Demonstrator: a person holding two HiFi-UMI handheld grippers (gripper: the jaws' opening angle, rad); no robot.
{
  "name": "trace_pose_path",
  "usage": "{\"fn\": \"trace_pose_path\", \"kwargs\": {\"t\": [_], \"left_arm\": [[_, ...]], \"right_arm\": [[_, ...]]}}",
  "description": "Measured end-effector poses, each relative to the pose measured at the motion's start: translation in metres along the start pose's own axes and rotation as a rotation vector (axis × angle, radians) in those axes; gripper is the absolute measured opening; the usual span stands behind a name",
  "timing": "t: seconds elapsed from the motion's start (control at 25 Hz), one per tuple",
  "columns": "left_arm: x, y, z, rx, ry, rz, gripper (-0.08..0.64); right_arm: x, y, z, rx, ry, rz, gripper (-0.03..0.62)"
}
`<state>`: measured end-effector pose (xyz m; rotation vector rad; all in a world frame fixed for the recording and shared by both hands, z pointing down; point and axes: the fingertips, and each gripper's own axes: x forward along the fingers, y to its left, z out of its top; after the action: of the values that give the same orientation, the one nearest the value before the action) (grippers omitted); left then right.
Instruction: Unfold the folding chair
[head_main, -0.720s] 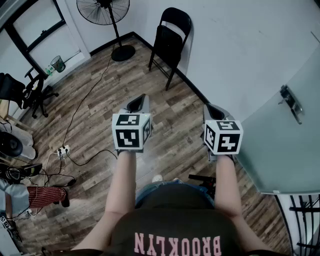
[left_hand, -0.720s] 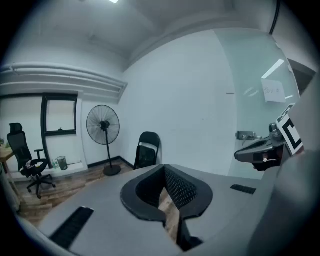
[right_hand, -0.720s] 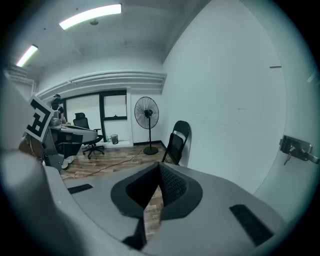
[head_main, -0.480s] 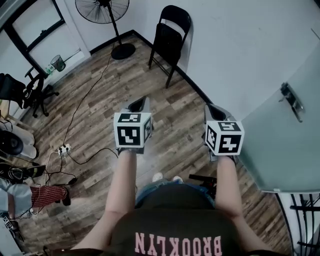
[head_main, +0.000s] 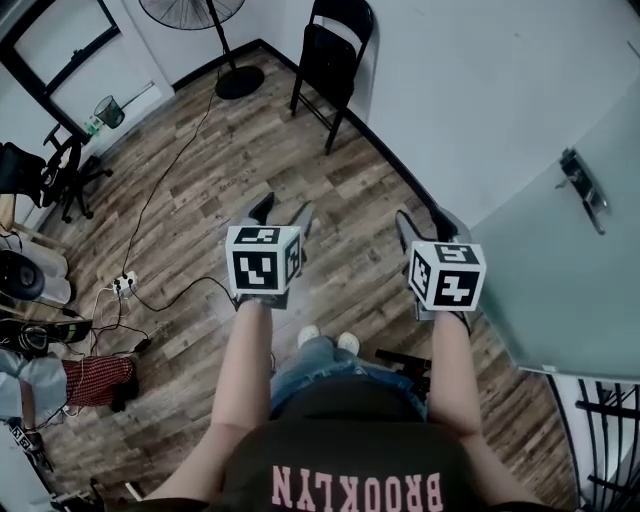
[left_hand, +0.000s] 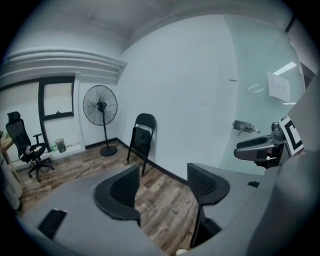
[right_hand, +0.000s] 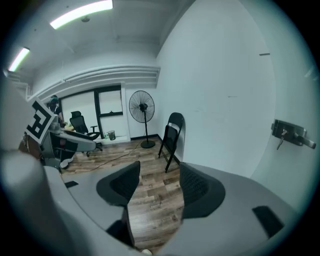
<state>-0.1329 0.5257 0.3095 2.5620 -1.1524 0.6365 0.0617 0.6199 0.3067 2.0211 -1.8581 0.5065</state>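
Right, the folding chair (head_main: 331, 58) is over at the far side of the room, folded flat and propped upright against the white wall (head_main: 470, 90), feet on the wooden floor (head_main: 200, 180). It's black, and a pedestal fan (head_main: 228, 60) stands just to its left. Nothing is touching it: both grippers are well apart from it, held out in front of the person and angled down a little toward the boards.

Left gripper (head_main: 282, 212): jaws parted about halfway, only floor showing between them, nothing held. Right gripper (head_main: 424, 225): same story, jaws partly open and empty, close beside the frosted glass door (head_main: 560, 290) with its metal handle (head_main: 582, 200).

From both gripper views the chair sits ahead, just above the gap between the jaws.
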Motion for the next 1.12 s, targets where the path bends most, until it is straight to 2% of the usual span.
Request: {"fn": "trace_pose_path", "kwargs": {"t": [0.04, 0.08, 0.16, 0.28, 0.4, 0.52, 0.64, 0.88, 1.12], "left_arm": [[0.002, -0.004, -0.002, -0.012, 0.006, -0.006, 0.321], [0.003, -0.007, -0.003, -0.022, 0.007, 0.0, 0.4], [0.006, -0.008, -0.007, -0.027, 0.011, 0.033, 0.503], [0.012, -0.009, -0.01, -0.042, 0.03, 0.056, 0.559], [0.017, -0.01, -0.011, -0.06, 0.052, 0.057, 0.571], [0.021, -0.005, -0.012, -0.06, 0.067, 0.058, 0.571], [0.034, 0.006, -0.009, -0.063, 0.086, 0.053, 0.571], [0.089, 0.044, 0.016, -0.102, 0.073, 0.041, 0.571], [0.148, 0.1, 0.061, -0.141, 0.057, 0.011, 0.569]], "right_arm": [[-0.001, -0.003, -0.001, 0.016, -0.012, 0.006, 0.258], [-0.002, -0.006, -0.003, 0.031, -0.025, 0.004, 0.317], [-0.003, -0.013, -0.006, 0.049, -0.041, -0.01, 0.446], [-0.003, -0.022, -0.011, 0.068, -0.036, -0.021, 0.522], [0.003, -0.025, -0.018, 0.071, 0.016, -0.01, 0.535], [0.015, -0.016, -0.025, 0.074, 0.082, 0.046, 0.535], [0.033, -0.009, -0.019, 0.102, 0.097, 0.084, 0.534], [0.099, -0.01, 0.011, 0.074, 0.104, 0.093, 0.534], [0.177, -0.007, 0.068, 0.097, 0.09, 0.1, 0.532]]}}
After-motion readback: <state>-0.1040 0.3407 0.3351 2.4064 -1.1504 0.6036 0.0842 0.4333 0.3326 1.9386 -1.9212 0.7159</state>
